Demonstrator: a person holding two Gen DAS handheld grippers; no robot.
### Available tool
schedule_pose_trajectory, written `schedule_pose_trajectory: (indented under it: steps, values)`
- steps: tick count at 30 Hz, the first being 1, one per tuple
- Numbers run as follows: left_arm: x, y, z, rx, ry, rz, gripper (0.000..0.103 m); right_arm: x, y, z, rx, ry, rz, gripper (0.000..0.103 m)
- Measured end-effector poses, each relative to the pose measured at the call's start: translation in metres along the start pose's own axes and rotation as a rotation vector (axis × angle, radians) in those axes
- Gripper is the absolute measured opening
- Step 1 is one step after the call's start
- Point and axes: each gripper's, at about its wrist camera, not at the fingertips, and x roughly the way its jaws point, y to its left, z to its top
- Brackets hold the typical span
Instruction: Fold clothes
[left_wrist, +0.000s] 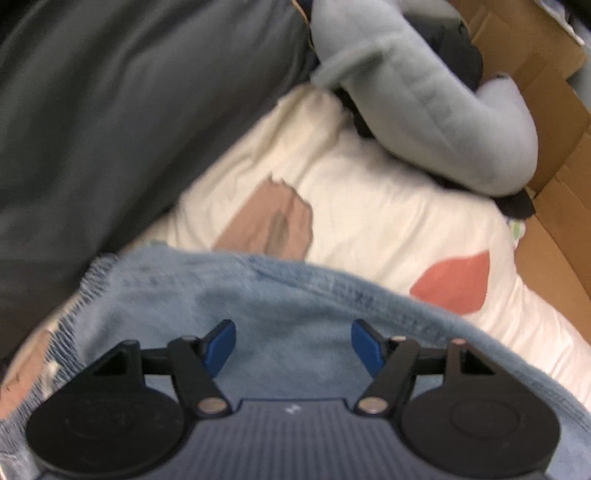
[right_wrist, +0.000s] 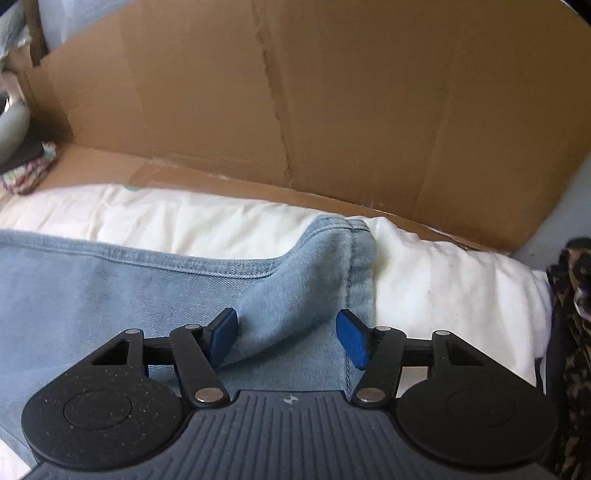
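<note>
Left claw (left_wrist: 293, 343) first: jaws spread wide, nothing between the blue pads, hanging low over the pale denim garment (left_wrist: 295, 295). Just ahead of its tips runs the denim's stitched edge, and off to its left that edge turns frayed. Beyond the denim lies the cream bedding (left_wrist: 369, 206) with its tan and coral patches; a dark grey cloth (left_wrist: 92, 110) fills the far left, and a light grey fleece sleeve (left_wrist: 443, 103) lies ahead to the right.

Over to the right claw (right_wrist: 286, 338): also released, jaws apart, and a raised ridge of denim (right_wrist: 291, 295) stands right between them, not yet pinched. A double-stitched seam runs just inside its right pad; the corner of the garment sits straight ahead, with a cardboard wall (right_wrist: 332, 92) behind it.

Whether this denim is about to be folded or has just been laid over, I can't call. If a grip comes, my read is: close on the seam or the hem, where the cloth is thick and won't slip, take both sides at matching spots, and keep the edge taut so the fold lands square.
</note>
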Motion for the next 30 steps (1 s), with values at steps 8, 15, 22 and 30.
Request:
schedule_pose_trajectory:
  steps: [8,15,22,30]
  values:
    - [-0.006,-0.012,0.022,0.019,-0.006,-0.029,0.072,-0.004,-0.002,0.018,-0.035,-0.056,-0.013,0.066]
    - [-0.009,-0.027,0.031,-0.058,0.018,-0.082,0.07,0.015,-0.017,0.045,0.025,-0.057,-0.019,0.066]
    - [0.012,-0.028,0.04,-0.19,0.104,-0.124,0.069,0.037,-0.021,0.043,0.017,-0.003,0.023,0.067]
    - [0.025,-0.017,0.024,-0.346,0.163,-0.15,0.058,0.039,-0.023,0.041,-0.012,-0.005,0.063,0.039]
